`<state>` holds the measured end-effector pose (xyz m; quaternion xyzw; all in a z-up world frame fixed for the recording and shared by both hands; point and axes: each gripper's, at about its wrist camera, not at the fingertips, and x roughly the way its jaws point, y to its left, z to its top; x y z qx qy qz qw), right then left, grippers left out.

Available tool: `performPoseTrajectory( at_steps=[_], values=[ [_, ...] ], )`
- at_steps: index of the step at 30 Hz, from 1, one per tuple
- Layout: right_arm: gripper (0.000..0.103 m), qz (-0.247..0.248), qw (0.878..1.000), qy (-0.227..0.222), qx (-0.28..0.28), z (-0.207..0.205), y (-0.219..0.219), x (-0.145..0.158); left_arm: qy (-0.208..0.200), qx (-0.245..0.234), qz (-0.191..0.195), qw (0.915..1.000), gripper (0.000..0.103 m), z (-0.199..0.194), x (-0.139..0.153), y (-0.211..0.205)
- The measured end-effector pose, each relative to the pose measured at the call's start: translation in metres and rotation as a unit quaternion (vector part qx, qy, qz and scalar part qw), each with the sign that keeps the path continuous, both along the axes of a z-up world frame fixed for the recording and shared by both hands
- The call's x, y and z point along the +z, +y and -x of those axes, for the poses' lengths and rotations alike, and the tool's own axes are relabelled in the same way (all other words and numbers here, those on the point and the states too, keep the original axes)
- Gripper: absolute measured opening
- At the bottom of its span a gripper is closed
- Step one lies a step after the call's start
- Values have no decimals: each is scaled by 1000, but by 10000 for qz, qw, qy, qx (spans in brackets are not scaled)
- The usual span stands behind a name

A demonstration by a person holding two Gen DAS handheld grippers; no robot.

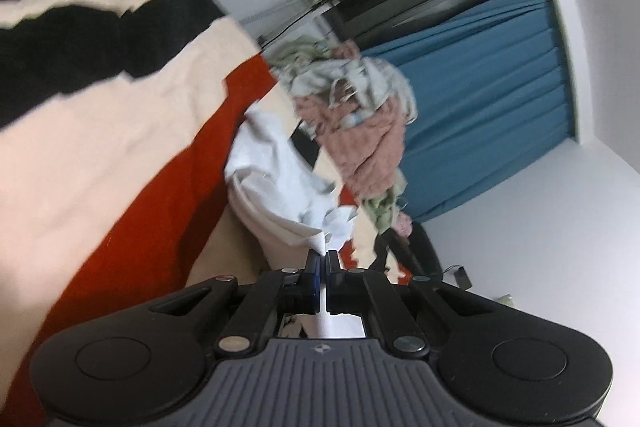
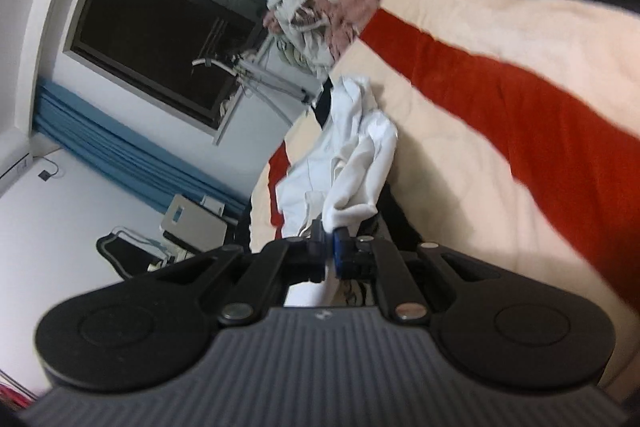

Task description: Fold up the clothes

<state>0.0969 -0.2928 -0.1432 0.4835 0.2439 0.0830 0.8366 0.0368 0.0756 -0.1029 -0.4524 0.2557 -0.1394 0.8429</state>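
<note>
Though logo unreadable, tools (image 1: 322,255) on shirt (image 1: 276,179)

Left gripper (image 1: 321,255), right gripper (image 2: 329,235): black linkages, silver pivots, ribbed grey housings, blue-lined jaws.

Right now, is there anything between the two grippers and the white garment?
Nothing visible: the left gripper and the right gripper are each already shut on the white garment, which hangs over the striped blanket.

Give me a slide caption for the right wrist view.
Right gripper pinching white garment above striped blanket.
</note>
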Motion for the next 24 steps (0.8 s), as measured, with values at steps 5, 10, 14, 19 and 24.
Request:
performPoseTrajectory(
  at_steps=[5,10,14,19,24],
  values=[
    [7,-116,9992,394,18,-6,1,-12,841,-110,380,9957,2,-19,-33,4],
    [7,-171,9981,593,-79,-5,-1,-18,1785,-45,477,9828,33,-36,-63,13],
    [7,-172,9968,771,-153,-7,-1,-24,2132,-160,701,9744,48,-47,-80,13],
    [7,-363,9937,1035,-210,-9,-4,-37,2176,-198,813,9724,42,-54,-91,11],
    [7,-288,9953,915,-167,-9,-1,-35,2010,-258,708,9767,11,-55,-88,4]
  ],
)
